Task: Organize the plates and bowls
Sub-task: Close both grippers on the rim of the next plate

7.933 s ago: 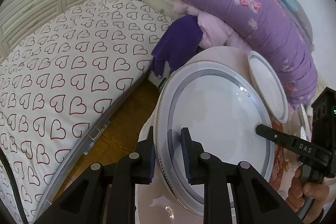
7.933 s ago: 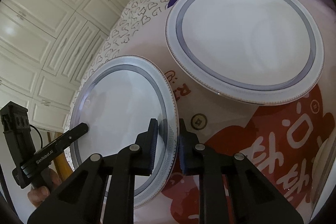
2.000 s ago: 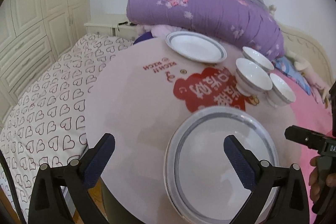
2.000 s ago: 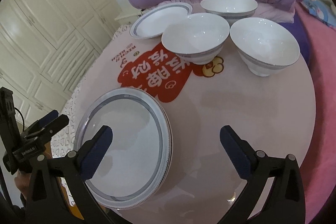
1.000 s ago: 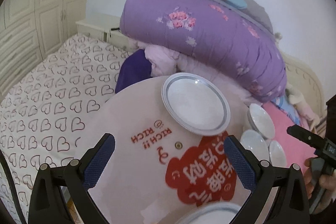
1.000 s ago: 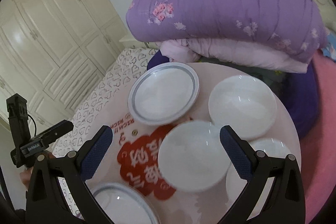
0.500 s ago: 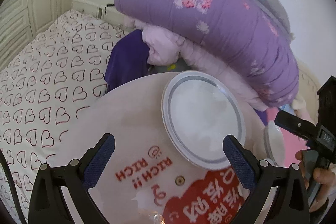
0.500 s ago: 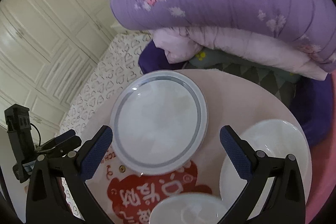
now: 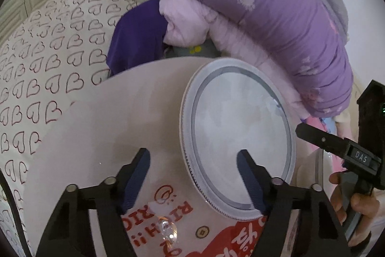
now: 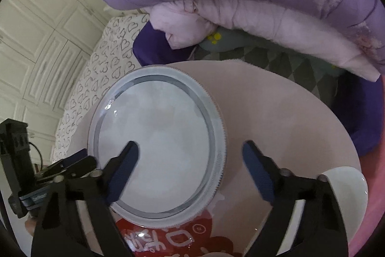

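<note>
A white plate with a grey ring (image 9: pixel 238 139) lies flat near the far edge of the round pink table (image 9: pixel 108 124). My left gripper (image 9: pixel 192 157) hangs just above the plate's left rim, which lies between its closing jaws; the pads are clear of it. In the right wrist view the same plate (image 10: pixel 156 143) has its right rim between the closing jaws of my right gripper (image 10: pixel 190 148), also untouched. A white bowl (image 10: pixel 346 196) stands at the lower right.
A purple quilt (image 9: pixel 276 4) and pink bedding (image 10: pixel 276 23) are piled right behind the table. A bed with a heart-print sheet (image 9: pixel 48 52) lies to the left, with white cupboards (image 10: pixel 43 28) beyond. A hand (image 9: pixel 356 206) holds the right gripper's handle.
Both grippers have come down and forward onto the small plate, which now fills both views. Their jaws have narrowed. The bowls have slid mostly out of view.
</note>
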Tool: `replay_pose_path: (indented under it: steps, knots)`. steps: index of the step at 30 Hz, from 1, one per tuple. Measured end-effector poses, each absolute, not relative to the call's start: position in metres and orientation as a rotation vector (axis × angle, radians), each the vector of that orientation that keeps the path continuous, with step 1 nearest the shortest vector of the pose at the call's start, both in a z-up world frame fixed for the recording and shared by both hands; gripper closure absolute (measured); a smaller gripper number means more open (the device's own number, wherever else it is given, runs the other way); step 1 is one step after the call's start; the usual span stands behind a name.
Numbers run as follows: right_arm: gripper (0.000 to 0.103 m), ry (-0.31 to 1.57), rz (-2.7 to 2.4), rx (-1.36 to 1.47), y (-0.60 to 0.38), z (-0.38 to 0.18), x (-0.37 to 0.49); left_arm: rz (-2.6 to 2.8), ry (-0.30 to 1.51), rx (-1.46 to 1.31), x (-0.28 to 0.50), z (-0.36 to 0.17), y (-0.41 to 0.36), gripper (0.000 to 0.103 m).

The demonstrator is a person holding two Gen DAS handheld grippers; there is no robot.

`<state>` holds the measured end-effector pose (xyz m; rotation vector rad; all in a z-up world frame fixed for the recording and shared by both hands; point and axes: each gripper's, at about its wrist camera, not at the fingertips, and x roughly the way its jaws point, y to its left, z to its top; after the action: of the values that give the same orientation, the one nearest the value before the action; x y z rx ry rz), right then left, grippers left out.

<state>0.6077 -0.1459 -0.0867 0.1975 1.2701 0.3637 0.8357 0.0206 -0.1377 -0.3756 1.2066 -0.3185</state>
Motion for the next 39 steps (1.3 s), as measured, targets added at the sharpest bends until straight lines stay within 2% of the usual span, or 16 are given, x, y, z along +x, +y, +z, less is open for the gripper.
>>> replay_pose_path:
  steps: [2, 5, 10, 14, 20, 22, 23, 27, 39]
  knots:
    - [0.019, 1.27, 0.362, 0.175, -0.142, -0.088, 0.609, -0.318, 1.215, -0.375, 0.843, -0.143, 0.018, 0.043]
    - [0.018, 1.264, 0.339, 0.131, -0.139, -0.088, 0.611, -0.318, 1.21, -0.377, 0.853, -0.148, 0.013, 0.044]
    - [0.025, 1.278, 0.342, 0.11, -0.134, -0.091, 0.616, -0.324, 1.212, -0.381, 0.849, -0.152, 0.01, 0.051]
    - [0.028, 1.317, 0.345, 0.091, -0.129, -0.1, 0.622, -0.345, 1.222, -0.379, 0.844, -0.151, 0.008, 0.065]
    - [0.051, 1.353, 0.332, 0.077, -0.129, -0.119, 0.626, -0.328, 1.223, -0.367, 0.844, -0.153, 0.006, 0.078]
    - [0.068, 1.343, 0.312, 0.061, -0.132, -0.118, 0.625, -0.323, 1.222, -0.372, 0.843, -0.154, 0.008, 0.083]
    - [0.069, 1.336, 0.306, 0.054, -0.133, -0.118, 0.625, -0.319, 1.219, -0.368, 0.842, -0.153, 0.009, 0.086]
    - [0.074, 1.324, 0.322, 0.098, -0.137, -0.114, 0.621, -0.293, 1.21, -0.364, 0.838, -0.152, 0.014, 0.088]
    - [0.081, 1.281, 0.398, 0.114, -0.116, -0.1, 0.59, -0.232, 1.184, -0.371, 0.804, -0.135, 0.04, 0.085]
